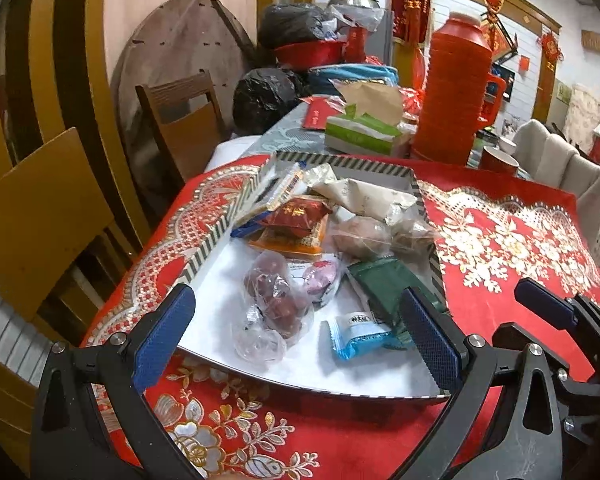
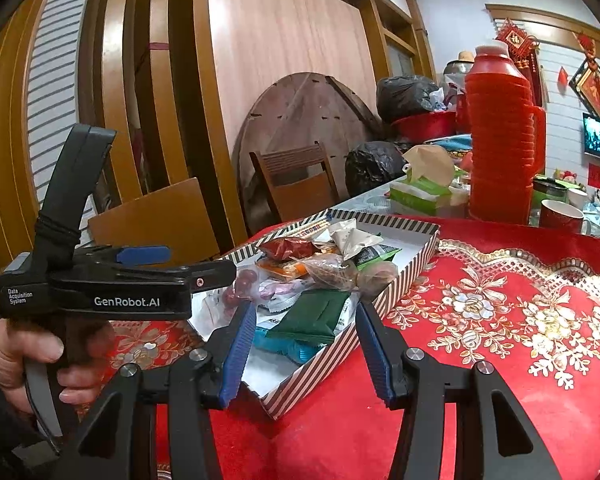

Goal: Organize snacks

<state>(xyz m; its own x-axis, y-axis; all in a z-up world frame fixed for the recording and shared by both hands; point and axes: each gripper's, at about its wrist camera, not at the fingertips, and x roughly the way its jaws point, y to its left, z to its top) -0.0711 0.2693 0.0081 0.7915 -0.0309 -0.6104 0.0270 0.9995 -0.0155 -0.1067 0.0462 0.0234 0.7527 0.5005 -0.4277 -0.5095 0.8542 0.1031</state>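
Left gripper [image 1: 296,340] spread wide over near end of striped box [image 1: 204,248], gripping nothing; bag of dark red sweets [image 1: 276,300] and blue packet [image 1: 360,340] lying between fingers, untouched. Right gripper [image 2: 306,350] partly open, empty, straddling box's near corner; green packet [image 2: 312,316] just beyond fingertips. Box on red tablecloth [image 1: 500,248], long axis running away toward red flask [image 1: 456,92]. Packets heaped at far end, overlapping, labels unreadable. Hand [image 2: 28,360] half cut off at edge.
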